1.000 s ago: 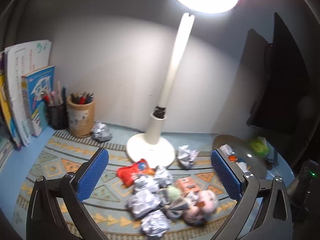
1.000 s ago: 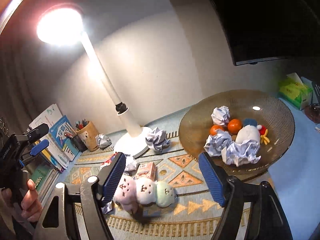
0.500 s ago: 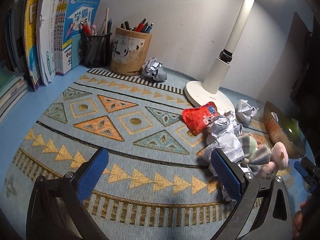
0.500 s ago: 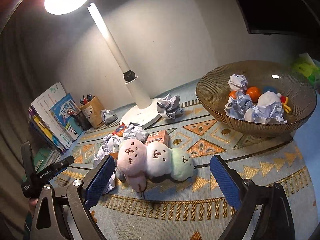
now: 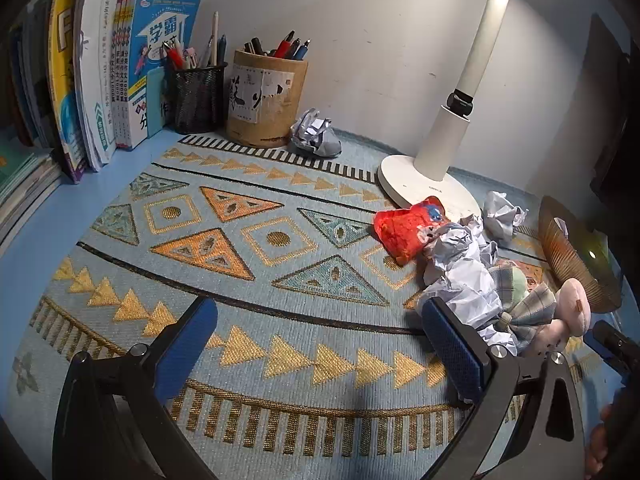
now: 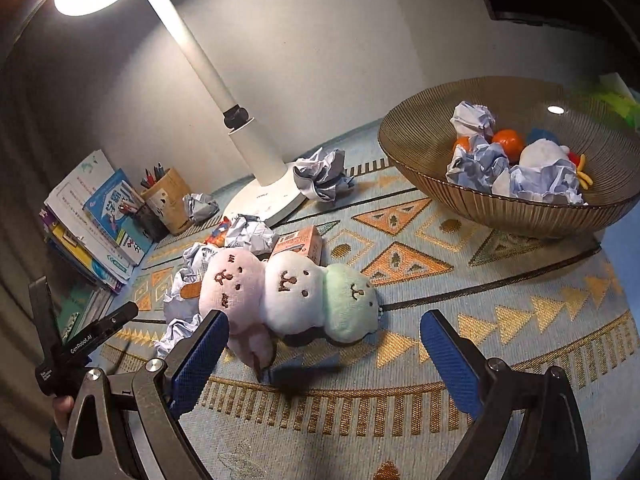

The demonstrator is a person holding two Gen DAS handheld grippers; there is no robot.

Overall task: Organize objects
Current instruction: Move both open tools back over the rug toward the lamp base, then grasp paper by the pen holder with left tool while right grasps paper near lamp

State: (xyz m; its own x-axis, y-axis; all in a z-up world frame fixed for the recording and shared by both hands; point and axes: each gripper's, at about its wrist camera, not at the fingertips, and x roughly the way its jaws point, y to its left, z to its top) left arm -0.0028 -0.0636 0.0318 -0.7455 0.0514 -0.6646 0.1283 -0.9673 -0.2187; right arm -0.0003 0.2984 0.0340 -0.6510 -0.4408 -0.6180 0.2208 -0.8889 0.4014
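A three-ball plush toy (image 6: 288, 292) in pink, white and green lies on the patterned mat (image 6: 500, 312), just beyond my open, empty right gripper (image 6: 324, 344). Behind it lie crumpled paper balls (image 6: 250, 234), a small orange box (image 6: 298, 244) and a red snack packet (image 5: 408, 228). A brown ribbed bowl (image 6: 520, 208) at the right holds paper balls, oranges and toys. My left gripper (image 5: 320, 340) is open and empty, low over bare mat, with crumpled paper (image 5: 464, 272) and the plush (image 5: 560, 316) by its right finger.
A white desk lamp (image 6: 264, 192) stands at the back. Another paper ball (image 5: 314, 138) lies by a bamboo pen holder (image 5: 264, 104), a mesh pen cup (image 5: 196, 96) and upright books (image 5: 120, 76) at the left. A dark monitor is at the far right.
Both grippers have dropped lower and closer to the mat. The left view swung left toward the books; the right gripper came nearer the plush. Nothing was grasped.
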